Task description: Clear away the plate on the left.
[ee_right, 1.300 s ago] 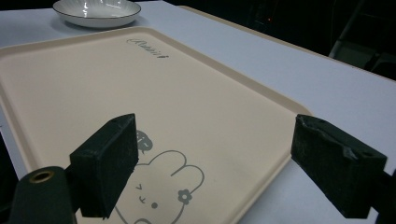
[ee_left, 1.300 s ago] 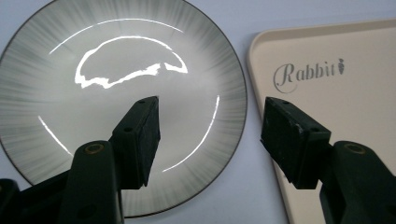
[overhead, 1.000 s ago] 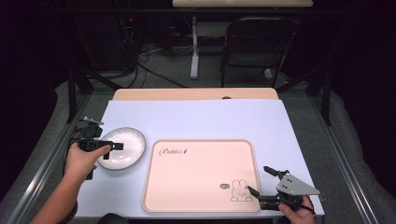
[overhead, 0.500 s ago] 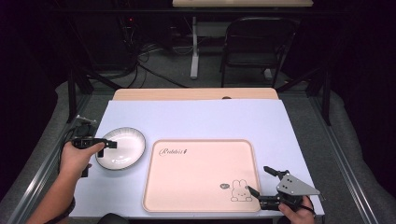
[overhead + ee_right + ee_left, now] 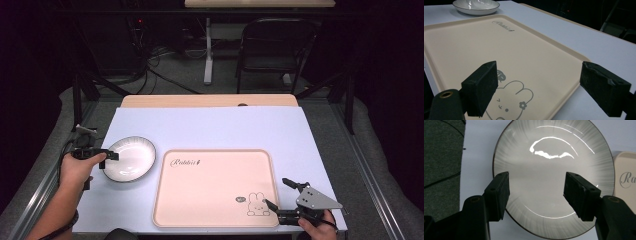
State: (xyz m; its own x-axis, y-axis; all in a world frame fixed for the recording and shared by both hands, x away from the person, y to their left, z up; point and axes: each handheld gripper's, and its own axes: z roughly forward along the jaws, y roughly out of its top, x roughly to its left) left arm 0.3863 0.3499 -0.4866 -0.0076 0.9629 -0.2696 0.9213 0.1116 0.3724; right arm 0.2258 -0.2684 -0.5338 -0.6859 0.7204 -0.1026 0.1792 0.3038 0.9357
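Observation:
A white ribbed plate with a dark rim [image 5: 131, 159] lies on the pale blue tabletop, left of a beige tray [image 5: 215, 200] printed with a rabbit. My left gripper [image 5: 109, 156] is at the plate's left rim. In the left gripper view it [image 5: 537, 191] stands open above the plate [image 5: 549, 167], with nothing held between its jaws. My right gripper [image 5: 276, 192] is open at the tray's front right corner. In the right gripper view its jaws [image 5: 542, 87] spread wide, low over the tray [image 5: 524, 47] near the rabbit drawing, and the plate [image 5: 476, 6] lies far off.
The blue table cover [image 5: 215, 127] reaches back to a wooden strip [image 5: 210, 101]. A chair [image 5: 272, 47], a table leg and floor cables are behind the table. Metal frame rails run along both sides. The tray's corner [image 5: 625, 177] lies beside the plate.
The left hand has shifted slightly at the plate's left rim. The plate, the tray and the right gripper have stayed where they were.

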